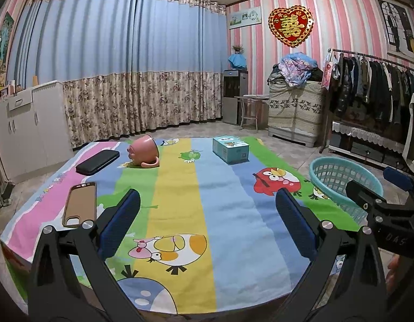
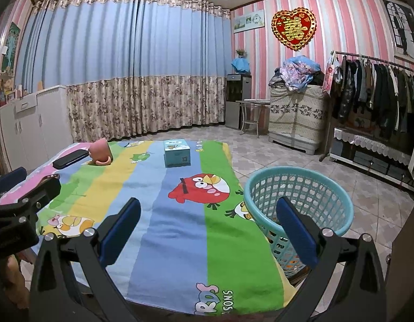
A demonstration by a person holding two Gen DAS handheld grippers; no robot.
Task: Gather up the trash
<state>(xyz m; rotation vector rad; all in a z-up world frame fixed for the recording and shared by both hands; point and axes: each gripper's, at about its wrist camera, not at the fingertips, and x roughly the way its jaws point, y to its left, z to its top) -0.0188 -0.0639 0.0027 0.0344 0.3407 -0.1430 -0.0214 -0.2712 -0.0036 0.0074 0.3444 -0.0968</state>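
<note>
A table under a colourful cartoon cloth (image 1: 177, 214) carries a pink mug (image 1: 142, 151) lying on its side, a black phone case (image 1: 97, 162), a brown phone case (image 1: 80, 204) and a light-blue box (image 1: 230, 149). My left gripper (image 1: 208, 198) hovers open over the near middle of the cloth, holding nothing. My right gripper (image 2: 209, 206) is open and empty too, above the cloth's right part, its right finger in front of the teal mesh basket (image 2: 247, 190). Something orange (image 2: 293, 264) shows through the basket's mesh low down.
The basket (image 1: 312, 170) stands off the table's right edge over a tiled floor. White cabinets (image 1: 24, 123) line the left wall, curtains hang behind, and a clothes rack (image 2: 373, 94) and a covered chest (image 2: 295, 115) stand at the right.
</note>
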